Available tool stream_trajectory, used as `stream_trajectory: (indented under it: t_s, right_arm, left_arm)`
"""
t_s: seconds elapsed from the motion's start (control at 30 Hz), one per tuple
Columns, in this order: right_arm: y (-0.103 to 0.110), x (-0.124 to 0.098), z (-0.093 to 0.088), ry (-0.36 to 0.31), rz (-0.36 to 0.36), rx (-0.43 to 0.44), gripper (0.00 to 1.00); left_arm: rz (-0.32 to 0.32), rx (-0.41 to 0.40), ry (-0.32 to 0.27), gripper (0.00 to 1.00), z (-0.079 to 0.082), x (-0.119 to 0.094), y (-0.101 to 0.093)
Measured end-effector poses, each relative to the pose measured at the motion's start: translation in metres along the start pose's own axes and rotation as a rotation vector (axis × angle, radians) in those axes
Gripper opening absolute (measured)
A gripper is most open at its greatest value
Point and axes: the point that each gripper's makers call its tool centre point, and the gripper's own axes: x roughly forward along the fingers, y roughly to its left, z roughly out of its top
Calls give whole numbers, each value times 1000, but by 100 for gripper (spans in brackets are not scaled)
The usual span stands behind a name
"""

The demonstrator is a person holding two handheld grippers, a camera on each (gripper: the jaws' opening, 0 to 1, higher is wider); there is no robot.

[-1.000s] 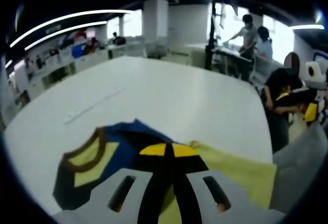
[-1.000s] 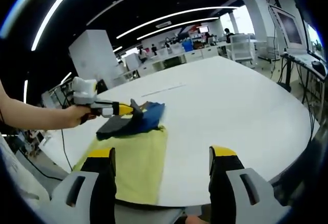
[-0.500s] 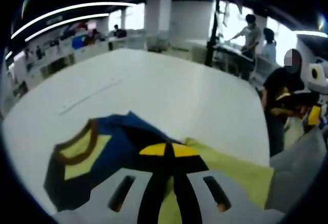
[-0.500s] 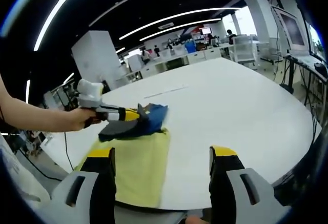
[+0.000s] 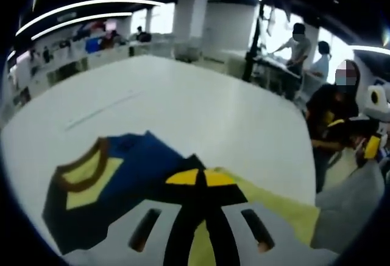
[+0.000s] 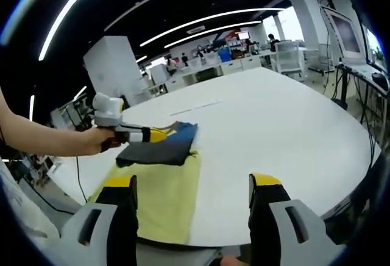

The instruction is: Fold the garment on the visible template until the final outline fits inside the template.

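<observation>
- Garment (image 6: 159,149), folded and dark blue, lies on yellow template (image 6: 159,200) on white worktop (image 6: 274,132).
- Left gripper (image 6: 159,134) jaws are together, resting on the garment.
- Right gripper (image 6: 192,184) jaws stand apart, near the template.

— What colours do we have on the garment (image 5: 116,181)?

— We see navy blue, with a pale yellow collar panel edged in a brown band.

— And the template (image 6: 159,196) under it?

— We read it as plain yellow-green, no pattern, on a white bench (image 6: 280,126).

— The claws?

— Ours on the left, the left claw (image 5: 196,178), has yellow tips over black jaws on a grey body. The right claw (image 6: 194,184) shows the same yellow, black and grey.
</observation>
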Motion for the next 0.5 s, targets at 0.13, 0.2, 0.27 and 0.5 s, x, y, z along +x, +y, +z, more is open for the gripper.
stream_trajectory:
  t_s: [0.13,0.2,0.27,0.5]
  right_arm:
    - [2,1,1,-2,5,-2,74]
    - [3,1,1,-2,7,-2,74]
    - [4,2,0,-1,9,-1,74]
    - [8,5,0,7,22,-8,74]
  left_arm:
    - [3,-14,-9,4,1,0,0]
    - [1,-16,-12,12,2,1,-1]
    - [-1,-11,-20,23,1,0,-2]
    - [5,-66,-109,93,6,1,-3]
